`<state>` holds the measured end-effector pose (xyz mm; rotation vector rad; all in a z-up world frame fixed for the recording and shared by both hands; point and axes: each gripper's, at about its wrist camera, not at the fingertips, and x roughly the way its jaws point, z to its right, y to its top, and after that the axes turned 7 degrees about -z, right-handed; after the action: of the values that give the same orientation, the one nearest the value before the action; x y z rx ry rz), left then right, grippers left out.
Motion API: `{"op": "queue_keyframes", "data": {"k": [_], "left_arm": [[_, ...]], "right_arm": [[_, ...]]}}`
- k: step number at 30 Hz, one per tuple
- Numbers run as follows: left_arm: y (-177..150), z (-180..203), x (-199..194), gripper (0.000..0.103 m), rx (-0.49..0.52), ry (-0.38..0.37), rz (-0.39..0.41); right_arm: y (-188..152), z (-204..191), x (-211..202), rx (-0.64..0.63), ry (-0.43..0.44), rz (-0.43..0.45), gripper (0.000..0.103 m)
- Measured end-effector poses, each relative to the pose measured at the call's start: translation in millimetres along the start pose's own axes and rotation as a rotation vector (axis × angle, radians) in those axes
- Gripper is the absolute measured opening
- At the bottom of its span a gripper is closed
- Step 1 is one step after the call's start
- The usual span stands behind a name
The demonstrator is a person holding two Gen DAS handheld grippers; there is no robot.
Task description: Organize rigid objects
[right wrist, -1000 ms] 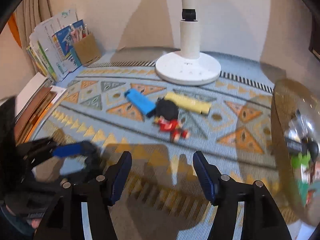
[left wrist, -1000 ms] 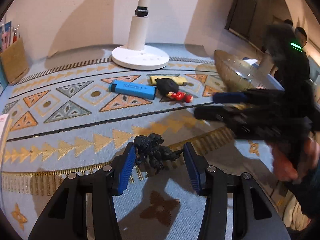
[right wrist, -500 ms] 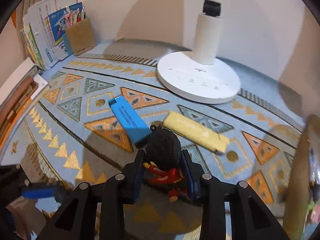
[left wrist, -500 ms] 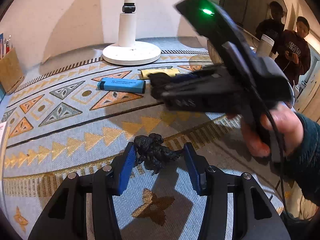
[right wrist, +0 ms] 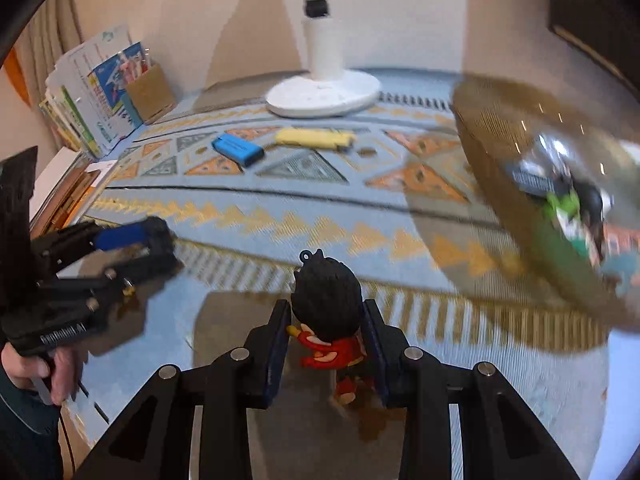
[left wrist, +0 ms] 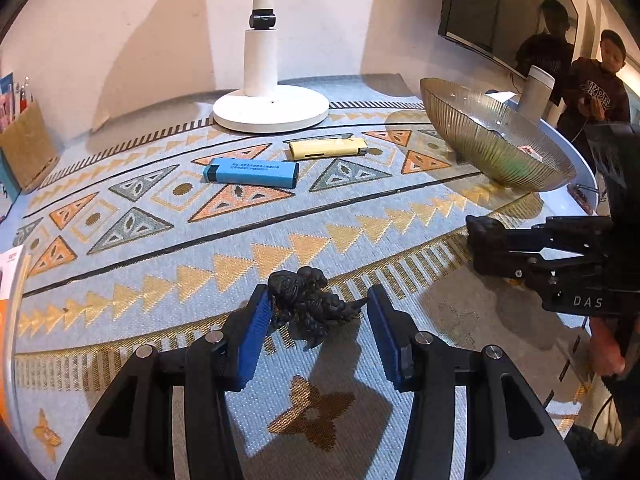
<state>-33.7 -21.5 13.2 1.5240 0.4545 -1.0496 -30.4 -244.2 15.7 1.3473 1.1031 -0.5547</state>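
Observation:
A small black monster figure (left wrist: 308,304) sits between the blue pads of my left gripper (left wrist: 316,312), low over the patterned mat (left wrist: 160,240); both pads touch it, so the gripper is shut on it. My right gripper (right wrist: 326,320) is shut on a doll (right wrist: 326,300) with black hair and a red suit, held above the mat's near edge. From the left wrist view the right gripper (left wrist: 480,244) enters at the right, short of the ribbed glass bowl (left wrist: 480,144). In the right wrist view the left gripper (right wrist: 164,246) is at the left and the bowl (right wrist: 480,140) at the right.
A blue lighter (left wrist: 250,172) and a yellow lighter (left wrist: 326,148) lie on the mat in front of a white lamp base (left wrist: 272,110). The bowl holds several items. A cardboard holder (right wrist: 150,92) and booklets (right wrist: 88,96) stand at the back left. Two people (left wrist: 596,88) stand behind the table.
My right gripper reached the doll beside the lighters, shut on it and carried it back toward the near right. The left gripper kept its hold and barely moved.

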Motion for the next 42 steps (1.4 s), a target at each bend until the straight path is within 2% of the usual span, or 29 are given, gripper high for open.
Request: {"op": "queue_keyframes", "data": {"k": [5,9,13,19,20,21,26,27,28,29,35,38,40,42], "left_arm": [[-1,1,1,0.046,0.000,0.012,-0.008],[-1,2,2,0.047,0.009,0.011,-0.008],[-1,3,2,0.046,0.014,0.010,-0.011],[0,2,3,0.047,0.010,0.005,-0.016],[0,1,3,0.048,0.010,0.005,-0.017],[0,1,3,0.054,0.009,0.008,-0.020],[1,-2,8,0.055,-0.003,0.028,-0.047],[0,-1,8,0.055,-0.001,0.032,-0.048],[1,0,8,0.055,0.004,0.039,-0.050],[1,1,9,0.054,0.006,0.042,-0.051],[5,4,11,0.052,0.025,0.058,-0.060],[7,5,14,0.072,0.033,0.030,-0.076],[8,12,17,0.073,0.062,0.062,-0.088],[11,15,18,0.072,0.048,0.065,-0.095]], "right_arm": [[-2,-4,2,-0.022,-0.029,0.015,0.035],[-3,3,1,0.003,0.011,0.022,0.036],[-6,6,-2,0.024,0.034,0.027,0.042],[-6,-8,1,-0.034,-0.026,0.019,0.051],[-5,-10,2,-0.044,-0.032,0.016,0.052],[-4,-11,3,-0.052,-0.036,0.011,0.053],[3,-9,7,-0.039,-0.025,0.001,0.054],[4,-10,7,-0.037,-0.034,0.005,0.051],[4,-11,7,-0.040,-0.049,0.010,0.037],[4,-12,7,-0.045,-0.055,0.012,0.034],[-9,-15,-17,-0.061,0.026,0.101,0.034],[-13,-3,-20,-0.017,0.049,0.100,0.034],[-12,3,-21,0.007,0.076,0.099,0.034],[-10,7,-19,0.028,0.091,0.093,0.034]]}}
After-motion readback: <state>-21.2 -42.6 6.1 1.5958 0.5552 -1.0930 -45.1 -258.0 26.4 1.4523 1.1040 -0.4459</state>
